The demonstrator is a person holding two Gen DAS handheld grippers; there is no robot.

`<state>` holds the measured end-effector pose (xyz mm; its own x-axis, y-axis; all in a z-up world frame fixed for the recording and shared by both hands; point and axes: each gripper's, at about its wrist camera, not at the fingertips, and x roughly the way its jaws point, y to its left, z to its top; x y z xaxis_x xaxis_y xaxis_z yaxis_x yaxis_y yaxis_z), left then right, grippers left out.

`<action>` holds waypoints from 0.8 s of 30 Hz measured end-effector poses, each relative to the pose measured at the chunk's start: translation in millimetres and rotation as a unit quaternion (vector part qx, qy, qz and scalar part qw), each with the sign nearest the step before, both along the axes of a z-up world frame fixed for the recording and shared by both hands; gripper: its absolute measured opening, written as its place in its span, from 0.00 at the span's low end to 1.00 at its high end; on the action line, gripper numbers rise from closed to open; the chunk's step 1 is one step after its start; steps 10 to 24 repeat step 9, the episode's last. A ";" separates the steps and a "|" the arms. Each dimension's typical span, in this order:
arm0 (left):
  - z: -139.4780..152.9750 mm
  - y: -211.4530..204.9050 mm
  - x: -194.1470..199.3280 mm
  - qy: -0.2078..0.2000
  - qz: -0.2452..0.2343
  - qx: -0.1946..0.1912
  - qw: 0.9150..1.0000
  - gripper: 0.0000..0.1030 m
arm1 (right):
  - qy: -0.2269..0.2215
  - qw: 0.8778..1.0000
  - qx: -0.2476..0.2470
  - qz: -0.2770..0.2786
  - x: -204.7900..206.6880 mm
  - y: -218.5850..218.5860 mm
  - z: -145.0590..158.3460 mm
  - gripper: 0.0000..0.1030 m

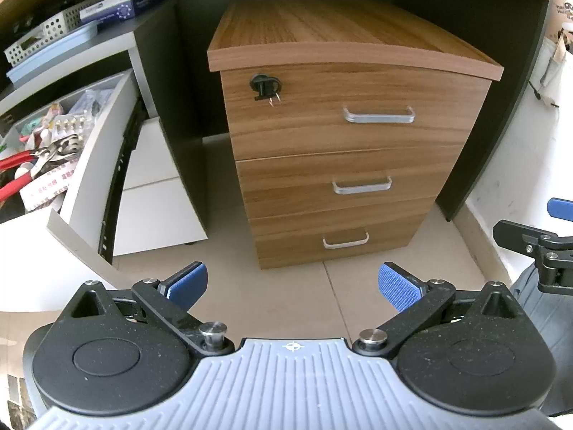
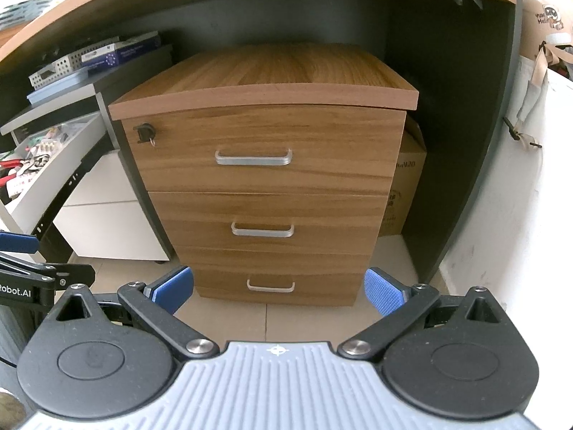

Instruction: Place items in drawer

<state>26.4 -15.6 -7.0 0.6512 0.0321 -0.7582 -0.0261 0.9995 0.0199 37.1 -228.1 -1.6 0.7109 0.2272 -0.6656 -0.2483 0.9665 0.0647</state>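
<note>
A wooden three-drawer cabinet (image 1: pixel 343 136) stands under a desk, all drawers shut, each with a silver handle; the top handle (image 1: pixel 379 114) shows in both views (image 2: pixel 253 157). A key sits in the lock (image 1: pixel 264 86). My left gripper (image 1: pixel 292 286) is open and empty, some way in front of the cabinet's bottom drawer. My right gripper (image 2: pixel 279 290) is open and empty, also facing the cabinet (image 2: pixel 265 179) from the front. A white drawer (image 1: pixel 89 165) stands pulled open at the left, holding red-handled pliers (image 1: pixel 25 168) and small packets.
A white cabinet (image 1: pixel 157 193) stands left of the wooden one, with a perforated tray (image 1: pixel 46 32) and a blue box (image 1: pixel 121 3) on top. A cardboard box (image 2: pixel 408 186) sits to the right behind the wooden cabinet. The dark desk panel (image 1: pixel 494 107) and a white wall (image 2: pixel 501 215) bound the right.
</note>
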 end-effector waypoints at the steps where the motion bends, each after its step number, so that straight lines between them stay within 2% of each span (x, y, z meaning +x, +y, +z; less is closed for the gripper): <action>1: -0.2 -0.1 0.3 0.000 0.000 0.000 1.000 1.00 | 0.001 1.000 0.000 0.000 0.6 0.1 -0.2 0.99; 24: -1.2 -1.0 3.2 0.004 -0.002 0.003 1.000 1.00 | 0.003 1.000 0.003 -0.003 2.9 -0.5 -1.5 0.99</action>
